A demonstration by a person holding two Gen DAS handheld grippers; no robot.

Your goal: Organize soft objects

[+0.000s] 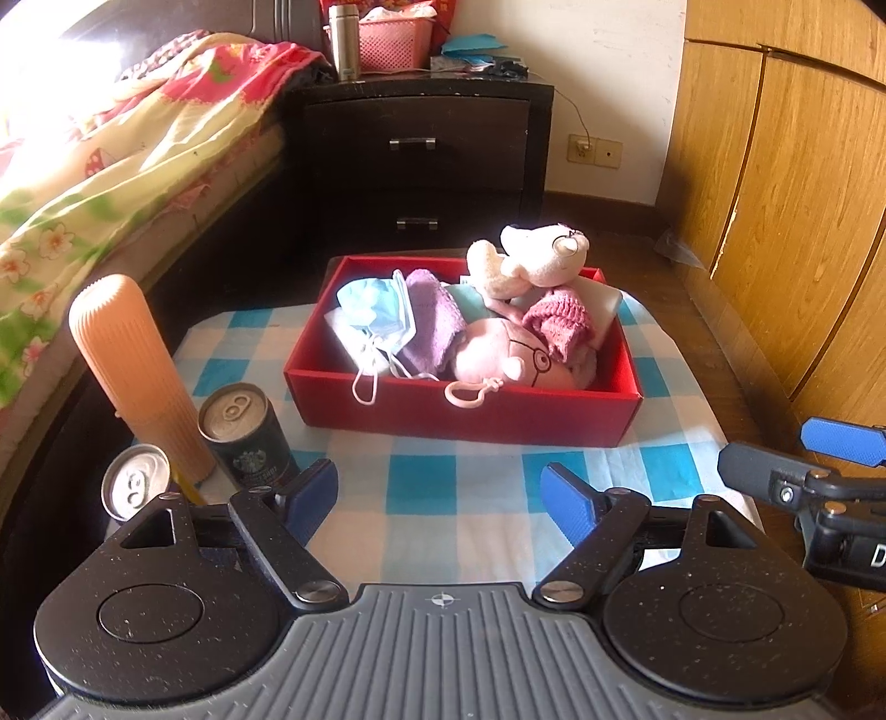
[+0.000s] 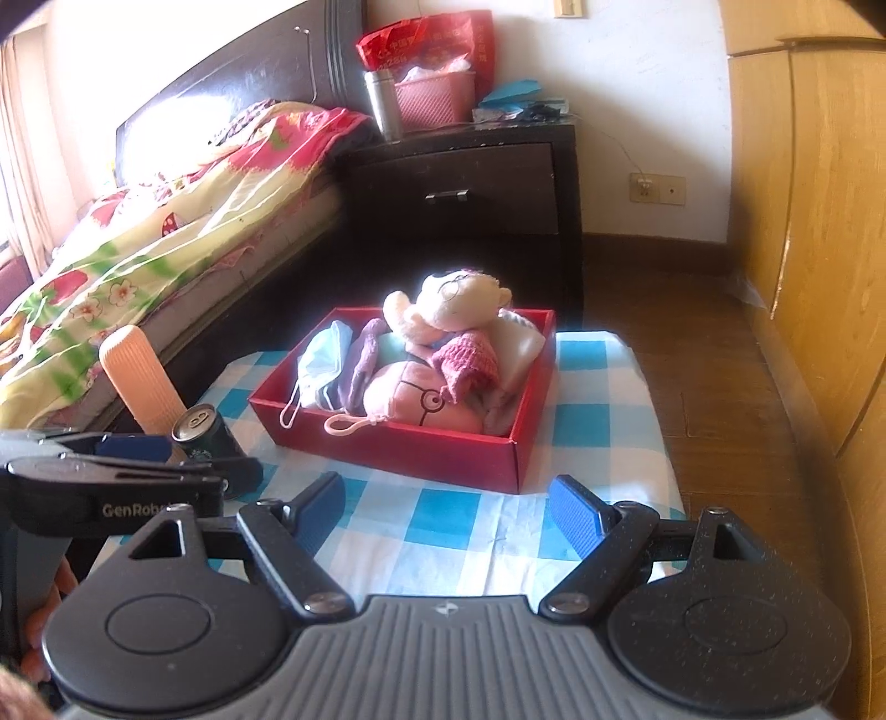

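Quick count from where I'm standing: one red box (image 1: 465, 410) out ahead of the two grippers, left gripper (image 1: 437, 498) and right gripper (image 2: 446, 512). Inside it, two plush toys, the cream one (image 1: 531, 260) and the pink one (image 1: 515, 354), one blue face mask (image 1: 376, 310), one purple cloth (image 1: 434, 321), one pink knit piece (image 1: 559, 321). Off to the left gripper's left: two cans (image 1: 246, 426) and one peach ribbed bottle (image 1: 133, 360). One checked cloth (image 1: 443, 487) underneath. Further ahead, one nightstand (image 1: 421, 144) carrying one pink basket (image 1: 393, 44) and one steel flask (image 1: 344, 39).

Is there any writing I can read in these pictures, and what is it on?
"GenRob", rest hidden: on the left gripper.
"D", rest cut off: on the right gripper.
Round logo with small print on the dark can: too blurred to read.
Yellow characters on the red bag: too small to read.
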